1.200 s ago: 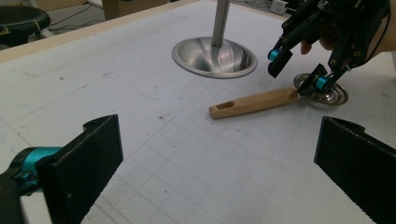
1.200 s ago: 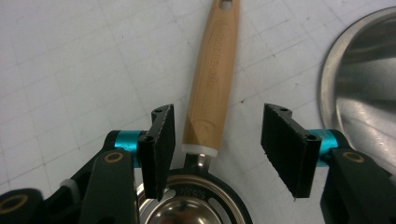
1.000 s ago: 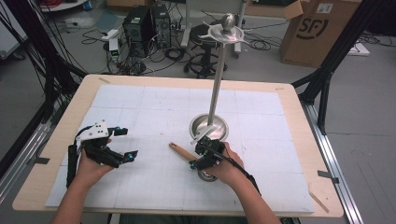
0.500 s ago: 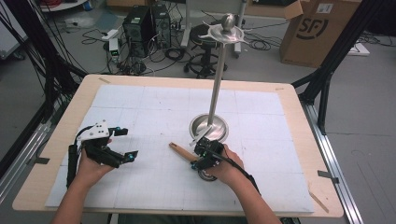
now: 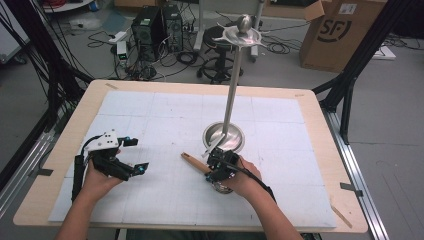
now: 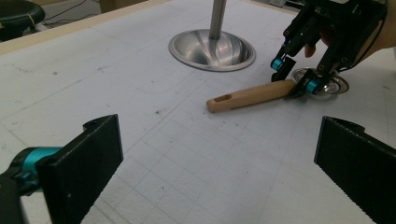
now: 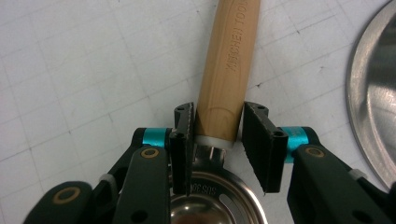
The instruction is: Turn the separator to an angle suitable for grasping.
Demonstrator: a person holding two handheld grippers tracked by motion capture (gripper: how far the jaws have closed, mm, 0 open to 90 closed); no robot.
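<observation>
A kitchen utensil with a wooden handle (image 5: 195,162) and a round steel head (image 5: 222,187) lies flat on the white mat. My right gripper (image 5: 216,169) points down over the joint of handle and head. Its jaws have just been closing, and in the right gripper view both pads (image 7: 184,140) touch the sides of the handle (image 7: 229,56), with the steel head (image 7: 219,200) just below them. My left gripper (image 5: 136,155) rests at the left of the mat, open with nothing between its jaws (image 6: 219,172). From there the handle (image 6: 247,95) and the right gripper (image 6: 292,74) lie ahead.
A steel stand with a dished round base (image 5: 223,136) and a tall pole topped by a ball (image 5: 244,22) rises just behind the right gripper. Its base (image 7: 373,116) lies close to the handle's right. The mat covers a wooden table (image 5: 320,125).
The right gripper's jaws have drawn in around the wooden handle. Both hands have stayed where they were.
</observation>
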